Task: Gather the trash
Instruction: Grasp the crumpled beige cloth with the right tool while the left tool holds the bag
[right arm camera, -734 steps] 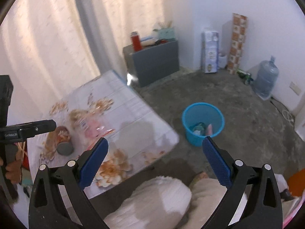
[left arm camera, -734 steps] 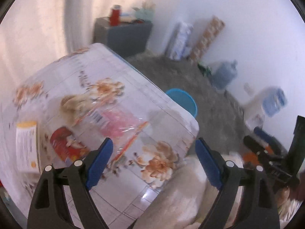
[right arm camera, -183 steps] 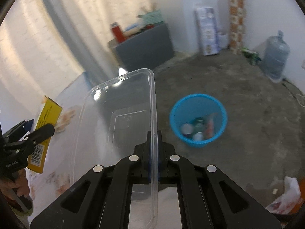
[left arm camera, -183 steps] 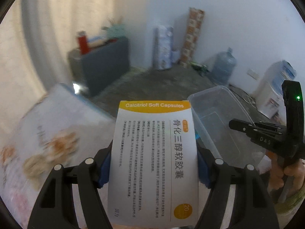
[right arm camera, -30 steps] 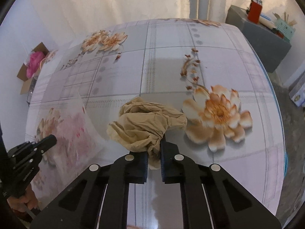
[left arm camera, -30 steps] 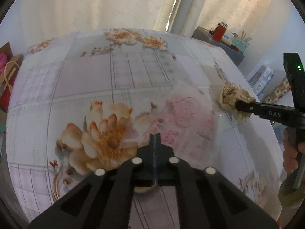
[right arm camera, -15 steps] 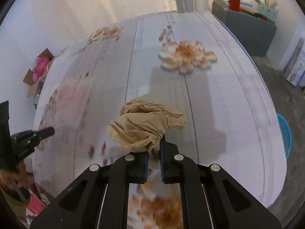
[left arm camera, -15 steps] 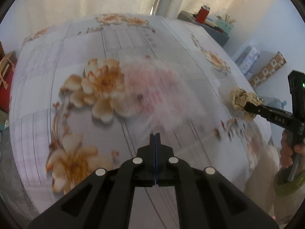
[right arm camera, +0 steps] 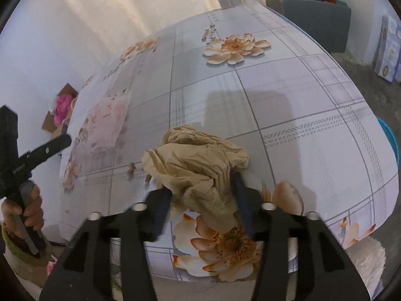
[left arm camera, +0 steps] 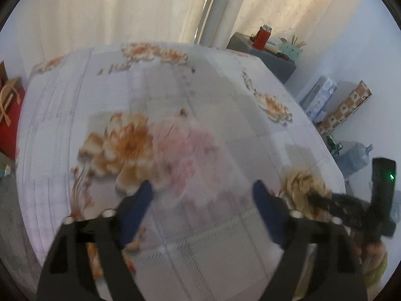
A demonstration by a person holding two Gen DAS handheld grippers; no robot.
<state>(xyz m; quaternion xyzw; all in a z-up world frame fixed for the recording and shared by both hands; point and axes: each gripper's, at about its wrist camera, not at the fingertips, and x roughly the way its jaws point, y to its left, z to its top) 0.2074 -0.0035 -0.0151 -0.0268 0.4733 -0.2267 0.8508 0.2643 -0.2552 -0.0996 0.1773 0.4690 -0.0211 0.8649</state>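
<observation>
a floral-print tablecloth (right arm camera: 288,80) covers the table, pale curtains (left arm camera: 100,7) behind; left gripper (left arm camera: 200,193) just spread wide over a translucent pink plastic bag (left arm camera: 185,155); right gripper (right arm camera: 200,195), opening, straddles a crumpled tan paper wad (right arm camera: 198,160).

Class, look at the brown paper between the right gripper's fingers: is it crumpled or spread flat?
Crumpled. The brown paper is a creased wad between the right gripper, whose jaws have just been opening.

Two grippers are seen: the left gripper (left arm camera: 203,195) and the right gripper (right arm camera: 201,195). One crumpled brown paper (right arm camera: 198,158), one clear plastic bag (left arm camera: 185,155) and one flowered table (right arm camera: 300,105) are counted.
</observation>
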